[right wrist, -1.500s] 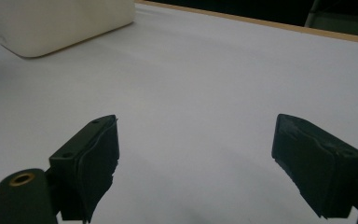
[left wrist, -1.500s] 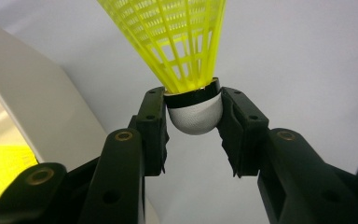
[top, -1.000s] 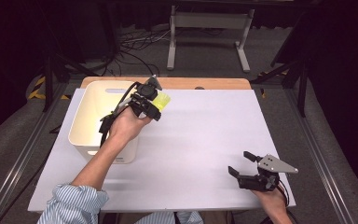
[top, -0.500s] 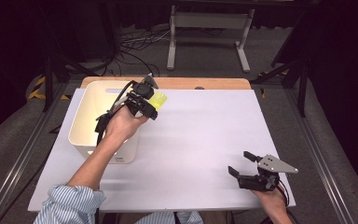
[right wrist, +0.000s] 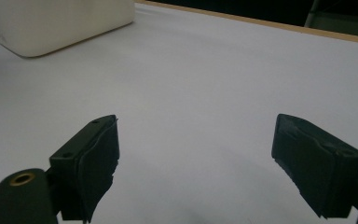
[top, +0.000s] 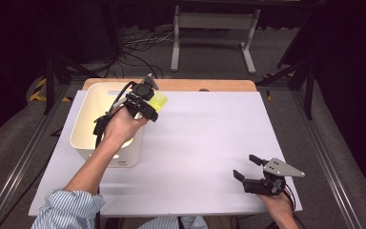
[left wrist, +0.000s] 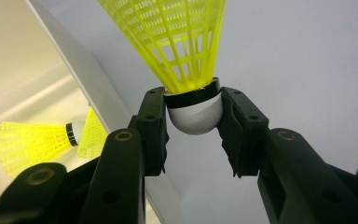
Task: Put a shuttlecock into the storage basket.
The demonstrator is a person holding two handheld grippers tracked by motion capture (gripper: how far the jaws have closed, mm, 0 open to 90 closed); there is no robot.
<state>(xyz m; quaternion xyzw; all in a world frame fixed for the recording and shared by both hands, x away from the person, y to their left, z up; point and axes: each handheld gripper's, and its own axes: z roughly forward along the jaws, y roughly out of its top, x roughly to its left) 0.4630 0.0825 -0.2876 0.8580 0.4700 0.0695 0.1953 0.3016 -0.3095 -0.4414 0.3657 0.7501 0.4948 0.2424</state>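
Note:
My left gripper [top: 148, 102] is shut on a yellow shuttlecock [top: 158, 100], held just above the right rim of the white bin [top: 91, 95]. In the left gripper view its black pads clamp the shuttlecock's [left wrist: 184, 51] white cork and black band, with the yellow skirt pointing away. Another yellow shuttlecock [left wrist: 32, 140] lies inside the bin [left wrist: 23, 70]. My right gripper [top: 248, 167] rests low near the table's front right corner, jaws wide apart. The right gripper view shows my right gripper [right wrist: 196, 154] with nothing between its pads, only bare table.
A white sheet covers the table [top: 209, 124], with a wooden edge [top: 209, 85] along the far side. Beyond it are cables [top: 138, 43] and a metal stand [top: 214, 28] on the floor. The bin's corner [right wrist: 60, 23] lies far left in the right gripper view.
My left hand has shifted slightly left with the shuttlecock, closer over the bin's rim. The right gripper has stayed still.

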